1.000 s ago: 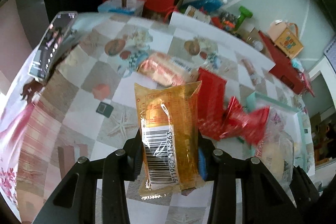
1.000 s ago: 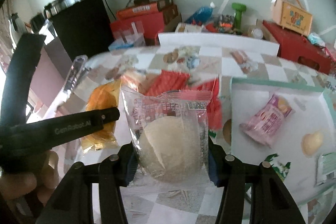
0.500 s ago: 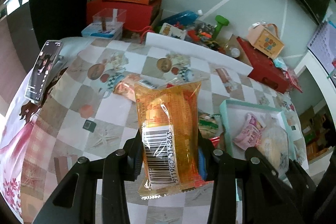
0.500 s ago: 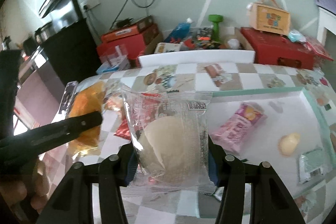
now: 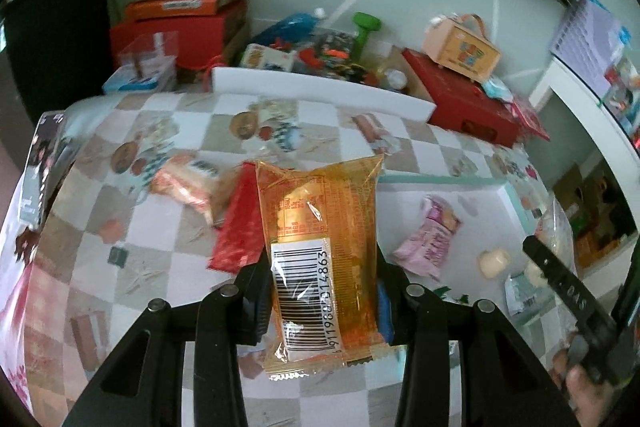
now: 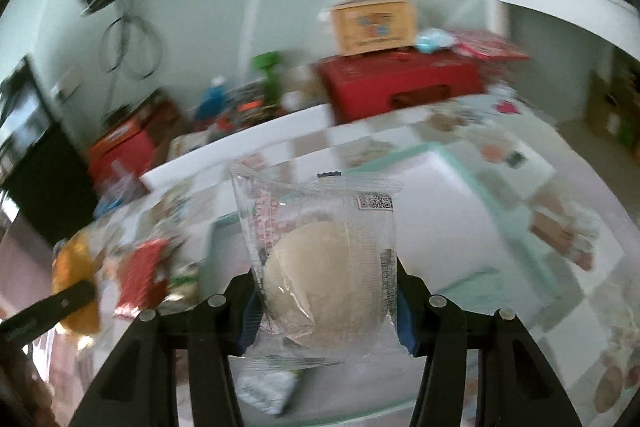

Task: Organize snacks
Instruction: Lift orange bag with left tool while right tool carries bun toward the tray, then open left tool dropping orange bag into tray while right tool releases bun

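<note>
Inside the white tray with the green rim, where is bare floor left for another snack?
Bare: the white tray's far strip, between its back rim and the pink packet. Crowded: its near right corner, with the small cream snack and a greenish packet.

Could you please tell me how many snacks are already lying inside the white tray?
4 visible: pink packet, two small round pale sweets, green-white packet near the tray's right side. Others may be hidden.

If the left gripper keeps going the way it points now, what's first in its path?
Probably the red snack packet on the table, just beyond the orange packet that the left gripper holds; depth is unclear, and the packet hides what lies straight ahead.
</note>
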`<state>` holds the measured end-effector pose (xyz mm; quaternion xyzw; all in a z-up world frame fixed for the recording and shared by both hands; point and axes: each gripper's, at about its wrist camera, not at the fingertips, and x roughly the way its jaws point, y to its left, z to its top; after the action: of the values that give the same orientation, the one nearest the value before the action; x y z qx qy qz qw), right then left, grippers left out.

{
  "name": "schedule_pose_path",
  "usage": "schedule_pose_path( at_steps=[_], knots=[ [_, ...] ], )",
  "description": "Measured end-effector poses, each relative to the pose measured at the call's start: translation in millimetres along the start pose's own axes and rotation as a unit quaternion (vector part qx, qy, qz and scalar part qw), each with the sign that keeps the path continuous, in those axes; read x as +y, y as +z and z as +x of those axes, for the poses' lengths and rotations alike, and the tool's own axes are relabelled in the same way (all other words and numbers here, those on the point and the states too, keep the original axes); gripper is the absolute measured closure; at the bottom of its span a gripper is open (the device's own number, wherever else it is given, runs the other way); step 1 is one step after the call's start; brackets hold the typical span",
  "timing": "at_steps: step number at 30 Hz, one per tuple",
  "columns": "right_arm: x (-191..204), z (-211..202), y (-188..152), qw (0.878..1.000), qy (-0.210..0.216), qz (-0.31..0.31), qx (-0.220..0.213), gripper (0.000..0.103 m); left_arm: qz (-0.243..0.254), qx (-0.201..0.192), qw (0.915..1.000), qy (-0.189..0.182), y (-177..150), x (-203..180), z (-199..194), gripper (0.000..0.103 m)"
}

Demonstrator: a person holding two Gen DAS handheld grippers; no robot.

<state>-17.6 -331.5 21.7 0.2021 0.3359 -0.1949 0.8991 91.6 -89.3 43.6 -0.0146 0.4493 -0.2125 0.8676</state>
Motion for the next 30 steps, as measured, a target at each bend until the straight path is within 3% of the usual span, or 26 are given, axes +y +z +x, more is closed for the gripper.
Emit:
schedule_pose_path(
  at_steps=[8,11,18,23,27,30],
  knots=[
    [-63,8,7,0.997,-0.051,0.063,-0.011,0.047,0.058,0.021,0.9977,-0.028,9,-58,27,0.061],
    [-75,9,8,0.996,-0.049,0.078,-0.019,0.047,0.080,0.032,0.9953,-0.044,9,-86,42,0.060],
    [-85,20,5,0.995,-0.054,0.082,-0.019,0.047,0.112,0.055,0.9895,-0.073,6,-134,75,0.060],
    [-83,27,6,0.996,-0.044,0.076,-0.015,0.046,0.107,0.062,0.9892,-0.079,10,-145,86,0.059],
    [-83,27,6,0.996,-0.040,0.077,-0.015,0.046,0.106,0.059,0.9889,-0.086,15,-151,85,0.052],
    [-84,28,6,0.996,-0.044,0.076,-0.017,0.045,0.107,0.054,0.9891,-0.085,16,-155,83,0.033]
  ],
)
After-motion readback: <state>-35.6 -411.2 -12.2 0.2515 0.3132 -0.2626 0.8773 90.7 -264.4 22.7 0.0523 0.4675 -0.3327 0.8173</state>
